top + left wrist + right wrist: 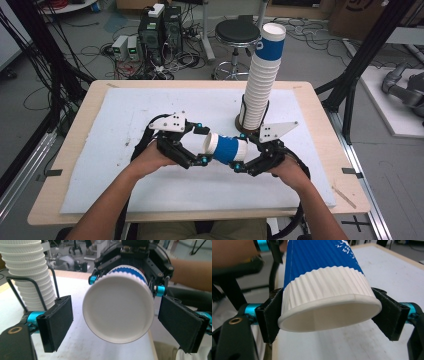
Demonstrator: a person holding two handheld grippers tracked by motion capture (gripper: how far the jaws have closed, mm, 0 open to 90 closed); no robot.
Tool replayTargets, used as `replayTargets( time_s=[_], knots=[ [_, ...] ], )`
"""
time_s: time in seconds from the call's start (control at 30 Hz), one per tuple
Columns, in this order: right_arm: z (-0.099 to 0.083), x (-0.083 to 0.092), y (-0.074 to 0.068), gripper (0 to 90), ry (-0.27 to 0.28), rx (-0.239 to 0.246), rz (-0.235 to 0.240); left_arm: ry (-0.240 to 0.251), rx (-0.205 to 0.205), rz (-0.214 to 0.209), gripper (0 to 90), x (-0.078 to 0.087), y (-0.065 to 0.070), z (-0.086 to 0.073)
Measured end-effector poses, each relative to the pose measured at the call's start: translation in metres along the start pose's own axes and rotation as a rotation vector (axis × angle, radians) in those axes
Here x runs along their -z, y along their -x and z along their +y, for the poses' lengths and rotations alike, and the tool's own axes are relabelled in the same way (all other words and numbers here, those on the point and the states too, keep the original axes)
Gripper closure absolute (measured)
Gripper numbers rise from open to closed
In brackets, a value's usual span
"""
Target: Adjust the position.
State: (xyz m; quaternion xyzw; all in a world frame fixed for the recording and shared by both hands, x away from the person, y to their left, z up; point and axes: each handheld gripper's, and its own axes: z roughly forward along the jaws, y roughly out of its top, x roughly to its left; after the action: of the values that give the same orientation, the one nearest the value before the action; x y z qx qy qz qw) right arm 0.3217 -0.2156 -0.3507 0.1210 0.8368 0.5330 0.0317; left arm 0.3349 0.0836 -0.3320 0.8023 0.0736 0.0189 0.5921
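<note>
A blue paper cup (227, 148) with white ribbed ends lies level in the air between both grippers, above the white board (125, 110). My right gripper (243, 151) is shut on it: in the right gripper view both black pads (270, 317) press on the white ribbed band of the cup (324, 290). My left gripper (201, 143) is open. In the left gripper view its pads (56, 322) stand on either side of the cup's round white end (118, 312), with a gap on each side. Behind the cup there, the right gripper (126, 285) faces me.
A tall, leaning stack of the same cups (262, 85) stands in a black wire holder (242, 117) just behind the right gripper, at the back of the board. It rises at the left of the left gripper view (30, 272). A stool (236, 32) and computer towers (160, 30) stand beyond the table.
</note>
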Motion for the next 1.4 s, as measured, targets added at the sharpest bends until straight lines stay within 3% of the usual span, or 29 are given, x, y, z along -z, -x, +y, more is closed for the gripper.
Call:
replayTargets(
  time_s=[0.2,0.3,0.43,0.63,0.8,0.9,1.1,1.2,1.4],
  knots=[
    [0.014,0.000,-0.002,18.7,-0.139,0.056,-0.029,-0.060,-0.031,0.010,12.8,0.004,-0.001,0.006],
    [0.021,-0.002,-0.002,18.6,-0.192,0.080,-0.031,-0.108,-0.052,-0.010,12.8,0.002,0.000,0.008],
    [0.031,-0.004,-0.003,18.6,-0.229,0.111,-0.025,-0.161,-0.058,-0.021,12.8,-0.003,0.001,0.005],
    [0.042,-0.012,-0.007,18.6,-0.305,0.153,-0.025,-0.200,-0.048,-0.052,13.4,-0.008,0.001,0.003],
    [0.045,-0.018,-0.010,18.6,-0.336,0.171,-0.004,-0.228,-0.046,-0.077,20.4,-0.009,0.000,0.001],
    [0.045,-0.020,-0.011,18.6,-0.347,0.178,-0.002,-0.237,-0.041,-0.108,25.5,-0.010,-0.001,0.000],
    [0.045,-0.022,-0.011,18.6,-0.364,0.177,0.003,-0.238,-0.033,-0.123,27.3,-0.011,-0.003,-0.003],
    [0.044,-0.022,-0.011,17.6,-0.345,0.161,0.006,-0.227,-0.027,-0.131,27.3,-0.010,-0.005,-0.004],
    [0.038,-0.017,-0.008,15.4,-0.237,0.117,0.017,-0.167,-0.006,-0.140,27.1,-0.007,-0.006,-0.011]
  ],
)
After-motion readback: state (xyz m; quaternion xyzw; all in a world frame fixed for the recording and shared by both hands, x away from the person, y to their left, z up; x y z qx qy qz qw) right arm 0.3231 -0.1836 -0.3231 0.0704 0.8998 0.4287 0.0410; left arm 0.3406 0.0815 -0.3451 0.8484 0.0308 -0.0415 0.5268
